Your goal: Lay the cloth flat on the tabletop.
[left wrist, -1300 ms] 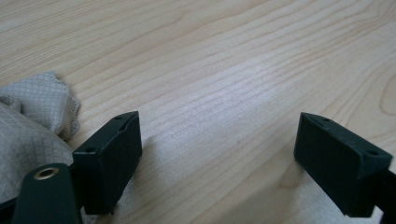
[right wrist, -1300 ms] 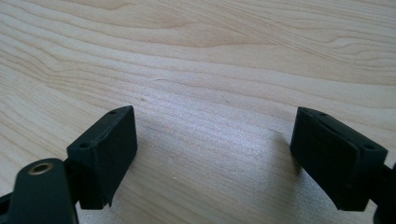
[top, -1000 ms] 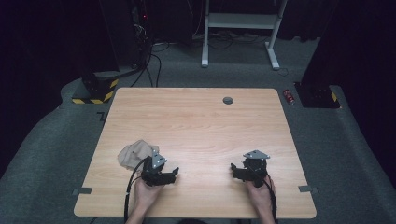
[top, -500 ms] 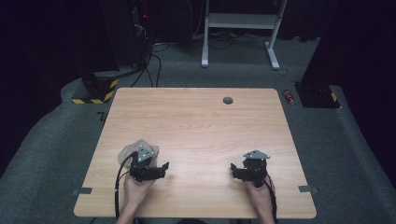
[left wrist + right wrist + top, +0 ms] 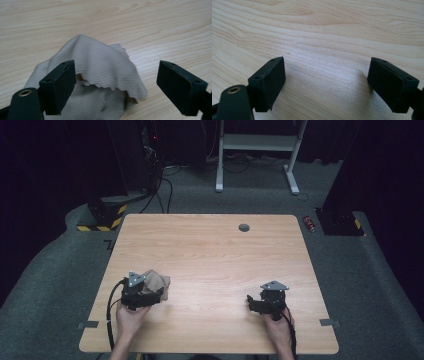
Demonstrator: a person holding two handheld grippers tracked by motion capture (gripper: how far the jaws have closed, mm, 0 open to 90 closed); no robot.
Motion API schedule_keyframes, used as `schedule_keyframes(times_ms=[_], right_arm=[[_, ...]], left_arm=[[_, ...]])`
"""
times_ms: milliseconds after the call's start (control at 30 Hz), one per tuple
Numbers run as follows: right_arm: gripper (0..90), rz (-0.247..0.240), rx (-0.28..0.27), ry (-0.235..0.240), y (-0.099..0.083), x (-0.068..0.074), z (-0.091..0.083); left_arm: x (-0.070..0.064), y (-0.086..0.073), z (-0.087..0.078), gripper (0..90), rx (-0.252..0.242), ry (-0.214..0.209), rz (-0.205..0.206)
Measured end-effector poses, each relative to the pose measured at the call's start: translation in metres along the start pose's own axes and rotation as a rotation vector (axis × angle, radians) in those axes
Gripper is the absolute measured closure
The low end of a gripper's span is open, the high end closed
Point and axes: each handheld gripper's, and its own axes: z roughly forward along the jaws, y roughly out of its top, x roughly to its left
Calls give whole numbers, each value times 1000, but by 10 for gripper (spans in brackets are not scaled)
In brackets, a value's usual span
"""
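Left gripper (image 5: 116, 87), jaws spread wide, hovers over a crumpled beige cloth (image 5: 100, 72) at the table's (image 5: 210, 250) near-left corner; right gripper (image 5: 327, 86), equally agape, faces bare wood.

Black tongs (image 5: 150, 296), grey three-cornered plates, black cables, square jaw pads

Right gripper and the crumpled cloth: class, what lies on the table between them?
Nothing but bare wood. In the high view, the table runs clear from the cloth, beside the left gripper, across to the right gripper.
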Motion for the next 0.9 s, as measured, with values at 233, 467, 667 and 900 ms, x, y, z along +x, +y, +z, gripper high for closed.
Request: schedule_keyframes(times_ms=[233, 467, 667, 900], right_arm=[[147, 1, 0, 0, 0, 0, 0], [148, -1, -1, 0, 0, 0, 0], [148, 0, -1, 0, 0, 0, 0], [148, 2, 0, -1, 0, 0, 0]], left_arm=[[16, -3, 9, 156, 39, 36, -32], [24, -7, 20, 167, 80, 49, -44], [24, -10, 30, 230, 127, 47, -20], [21, -15, 34, 360, 74, 18, -2]])
